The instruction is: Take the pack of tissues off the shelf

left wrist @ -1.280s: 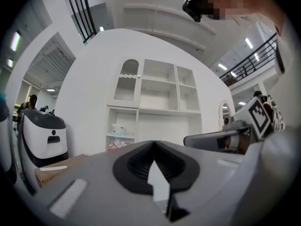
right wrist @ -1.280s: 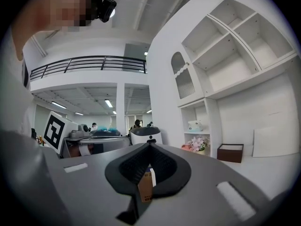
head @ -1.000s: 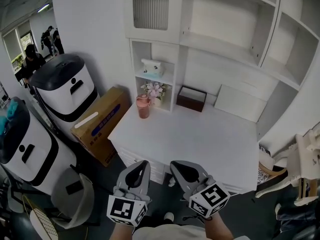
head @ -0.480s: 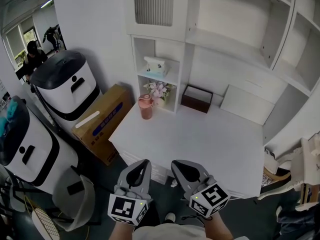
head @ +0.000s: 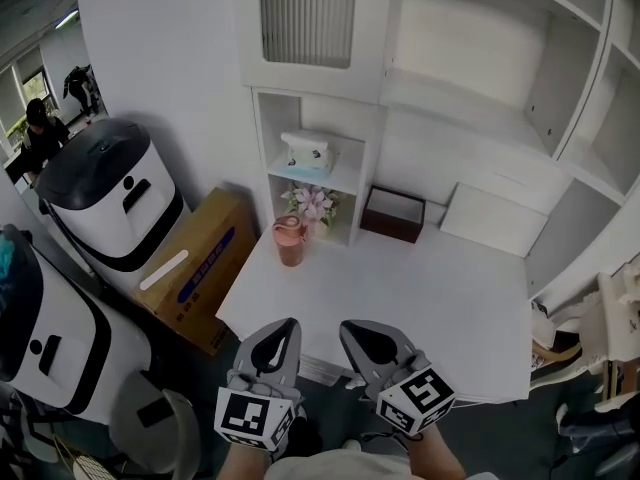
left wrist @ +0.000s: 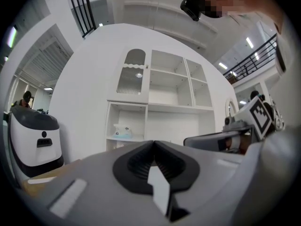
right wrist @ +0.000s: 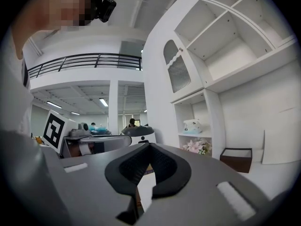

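A: From the head view, where is the pack of tissues point(head: 305, 152) sitting?

B: It is lying on the middle shelf point(head: 340, 176) of the narrow white cubby at the far left of the desk point(head: 420, 288). Below it, a bunch of flowers point(head: 312, 204) is standing in the lower compartment, and a pink cup point(head: 289, 240) is standing on the desk just in front of them. A dark brown box point(head: 393, 214) is sitting to the right of the cubby.

A: And the two tools?

B: The left gripper point(head: 287, 325) and the right gripper point(head: 351, 328) are hovering side by side at the near edge of the desk, well apart from the tissues. Both are showing their jaws pressed together.

A: What is the left gripper view showing?

B: Its jaws are meeting at the tips with nothing between them. Beyond them, the pack of tissues point(left wrist: 123, 133) is resting on its shelf, far off and to the left. A white and black machine point(left wrist: 33, 138) is standing at the far left, and the right gripper point(left wrist: 221, 138) is poking in from the right.

A: And the right gripper view?

B: Here too the jaws are closing tip to tip on nothing. The pack of tissues point(right wrist: 193, 126) is sitting on the shelf to the right of them, with the flowers point(right wrist: 197, 146) underneath and the brown box point(right wrist: 236, 158) farther right. The left gripper point(right wrist: 94, 142) is showing on the left.
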Demonstrator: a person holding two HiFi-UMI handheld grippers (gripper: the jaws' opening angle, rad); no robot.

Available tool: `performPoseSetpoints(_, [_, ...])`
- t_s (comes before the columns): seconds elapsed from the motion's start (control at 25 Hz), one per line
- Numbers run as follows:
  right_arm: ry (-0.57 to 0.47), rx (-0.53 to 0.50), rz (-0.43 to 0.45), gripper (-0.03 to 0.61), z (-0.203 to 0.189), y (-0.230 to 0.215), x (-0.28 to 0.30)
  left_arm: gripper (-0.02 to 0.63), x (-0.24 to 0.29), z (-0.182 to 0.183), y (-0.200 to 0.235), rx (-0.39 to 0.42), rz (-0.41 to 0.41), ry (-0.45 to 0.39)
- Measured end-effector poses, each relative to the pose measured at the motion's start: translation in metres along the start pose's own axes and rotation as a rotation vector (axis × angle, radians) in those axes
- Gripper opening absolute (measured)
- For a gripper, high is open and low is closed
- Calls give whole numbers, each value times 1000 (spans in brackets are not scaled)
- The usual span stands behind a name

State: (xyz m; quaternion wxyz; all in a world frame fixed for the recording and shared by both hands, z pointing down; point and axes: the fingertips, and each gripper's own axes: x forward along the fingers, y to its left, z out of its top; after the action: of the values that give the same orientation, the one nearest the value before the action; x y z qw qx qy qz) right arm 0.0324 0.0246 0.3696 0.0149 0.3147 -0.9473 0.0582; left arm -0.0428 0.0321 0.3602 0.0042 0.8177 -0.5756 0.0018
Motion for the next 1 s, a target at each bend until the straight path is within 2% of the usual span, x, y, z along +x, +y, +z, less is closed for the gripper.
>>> performPoseSetpoints(0.36, [2,7,-46,0,1,-7,57,1,25,-3,58,-14,-38,3])
performPoseSetpoints(1.0, [-3,31,-170,0,-4,-14,101,2,56,-12,100,-25,-162,14])
